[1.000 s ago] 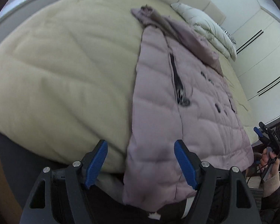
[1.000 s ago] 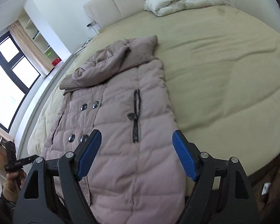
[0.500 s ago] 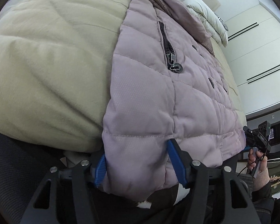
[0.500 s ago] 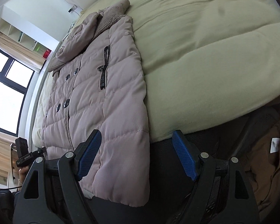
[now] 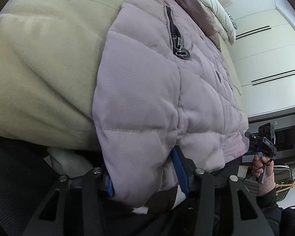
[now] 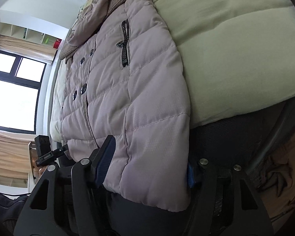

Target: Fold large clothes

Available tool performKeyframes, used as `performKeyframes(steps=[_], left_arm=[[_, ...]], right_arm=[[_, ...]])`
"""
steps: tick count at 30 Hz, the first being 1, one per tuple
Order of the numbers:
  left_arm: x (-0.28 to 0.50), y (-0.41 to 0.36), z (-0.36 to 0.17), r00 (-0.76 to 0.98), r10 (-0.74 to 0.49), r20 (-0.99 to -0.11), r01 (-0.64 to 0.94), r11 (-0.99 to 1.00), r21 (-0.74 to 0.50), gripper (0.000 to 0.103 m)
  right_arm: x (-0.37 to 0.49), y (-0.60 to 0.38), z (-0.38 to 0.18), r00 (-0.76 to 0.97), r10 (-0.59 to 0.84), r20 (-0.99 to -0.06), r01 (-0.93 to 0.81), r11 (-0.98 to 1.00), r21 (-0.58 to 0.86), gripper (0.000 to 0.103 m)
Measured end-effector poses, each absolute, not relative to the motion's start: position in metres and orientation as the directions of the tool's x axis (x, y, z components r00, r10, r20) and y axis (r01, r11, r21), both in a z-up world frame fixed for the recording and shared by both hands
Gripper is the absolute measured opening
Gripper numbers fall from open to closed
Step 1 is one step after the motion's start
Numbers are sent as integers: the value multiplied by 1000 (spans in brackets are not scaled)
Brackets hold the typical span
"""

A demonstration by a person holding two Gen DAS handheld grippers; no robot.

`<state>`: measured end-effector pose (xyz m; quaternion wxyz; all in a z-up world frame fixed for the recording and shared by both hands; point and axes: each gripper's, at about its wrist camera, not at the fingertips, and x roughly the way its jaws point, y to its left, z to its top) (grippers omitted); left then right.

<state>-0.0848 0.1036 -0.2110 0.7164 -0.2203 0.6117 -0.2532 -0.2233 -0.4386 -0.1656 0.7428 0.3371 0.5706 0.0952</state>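
Observation:
A pale pink quilted puffer coat (image 5: 147, 82) lies front-up on a bed, its hem hanging over the near edge; it also shows in the right wrist view (image 6: 131, 90). My left gripper (image 5: 143, 174) straddles the coat's left hem corner, jaws narrowed around the padded fabric with blue pads (image 5: 179, 169) against it. My right gripper (image 6: 147, 169) straddles the right hem corner in the same way, jaws still fairly wide with the fabric between the pads (image 6: 105, 160). Each gripper shows small in the other's view, the right one (image 5: 262, 139) and the left one (image 6: 44, 153).
The bed has a beige quilt (image 5: 45, 63) (image 6: 236, 45) and a dark base (image 6: 236, 135). A folded white duvet (image 5: 222, 17) lies at the head. White wardrobe doors (image 5: 269, 63) stand on one side, a window (image 6: 13, 90) on the other. Brown cloth (image 6: 281, 169) lies on the floor.
Both grippers have dropped and moved in to the coat's hem, which now sits between their jaws. Both pairs of jaws have narrowed around the fabric.

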Motion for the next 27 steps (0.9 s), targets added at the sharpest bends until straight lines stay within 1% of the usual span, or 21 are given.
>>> performKeyframes(steps=[2,3,4,5,7,9,12,14,18,21,25,27], left_arm=[[-85,103,-210,122,-633,-765,99,775,-625,31],[-85,102,-209,124,-625,-770,106,780,-616,27],[-86,100,-207,128,-613,-780,113,790,-603,21],[-87,99,-205,133,-601,-788,122,799,-589,15],[-90,92,-197,153,-565,-811,151,824,-546,11],[-94,86,-188,172,-531,-830,184,845,-502,9],[-98,82,-171,185,-527,-829,223,844,-487,7],[-102,86,-156,194,-539,-820,243,836,-492,7],[-113,102,-133,199,-535,-821,266,836,-480,7],[-124,109,-132,167,-515,-841,265,845,-465,7],[-132,115,-139,117,-538,-835,244,830,-501,7],[-126,126,-133,140,-610,-780,208,788,-579,7]], right_arm=[[-220,-434,-171,318,535,-783,246,751,613,48],[-218,-431,-173,309,527,-792,251,757,603,40],[-217,-428,-175,305,524,-795,252,761,598,33],[-217,-425,-175,308,521,-796,249,764,596,31],[-218,-418,-173,317,490,-812,233,790,567,19],[-219,-411,-168,335,453,-826,202,822,533,13],[-223,-399,-154,363,400,-842,162,863,479,9],[-225,-394,-144,379,377,-845,137,880,454,8],[-235,-386,-114,407,373,-834,71,897,436,8],[-250,-383,-97,406,383,-830,46,898,437,7],[-267,-387,-99,400,407,-821,89,875,476,7],[-266,-396,-98,435,434,-789,112,843,526,7]])
